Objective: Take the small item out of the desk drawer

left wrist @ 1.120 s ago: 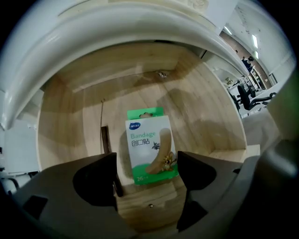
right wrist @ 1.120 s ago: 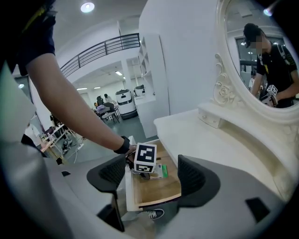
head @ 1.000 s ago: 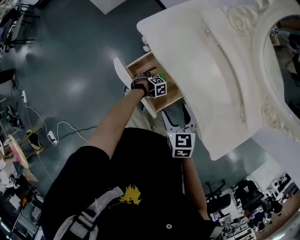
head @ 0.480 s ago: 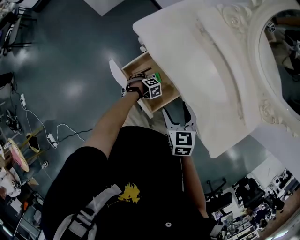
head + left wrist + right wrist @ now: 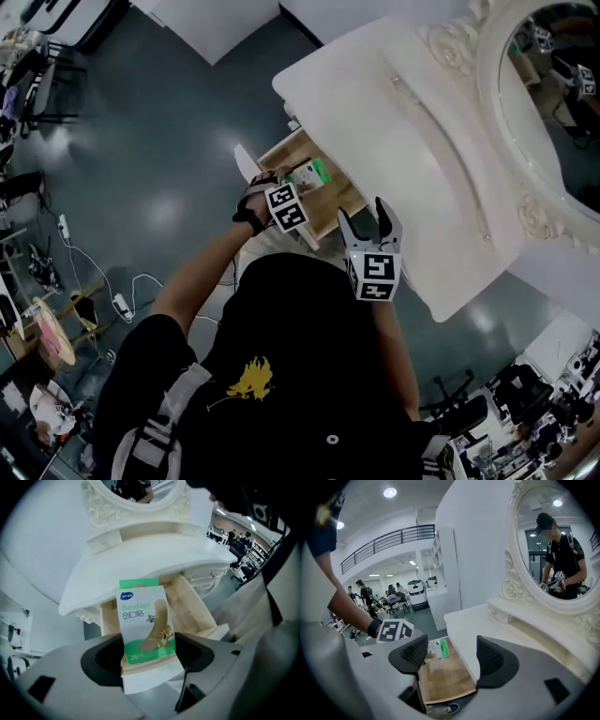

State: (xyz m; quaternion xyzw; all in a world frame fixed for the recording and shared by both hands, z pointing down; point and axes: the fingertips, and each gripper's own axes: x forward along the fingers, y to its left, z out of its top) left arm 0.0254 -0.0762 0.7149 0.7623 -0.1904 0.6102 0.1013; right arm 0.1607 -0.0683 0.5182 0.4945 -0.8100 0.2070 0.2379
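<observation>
Only the left gripper view shows the left gripper's (image 5: pixel 150 642) jaws closing on a glossy rectangular bandage box (image 5: pixel 143 616), seemingly gripping it above the bare-wood drawer (image 5: pixel 199 613). The right gripper (image 5: pixel 452 649) gapes empty.

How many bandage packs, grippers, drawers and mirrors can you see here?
Bandage packs: 1 (bandage pack)
Grippers: 2 (left gripper, jaws closing on the bandage pack between them; right gripper, open and empty)
Drawers: 1 (open drawer)
Mirrors: 1 (mirror)
Total: 5
</observation>
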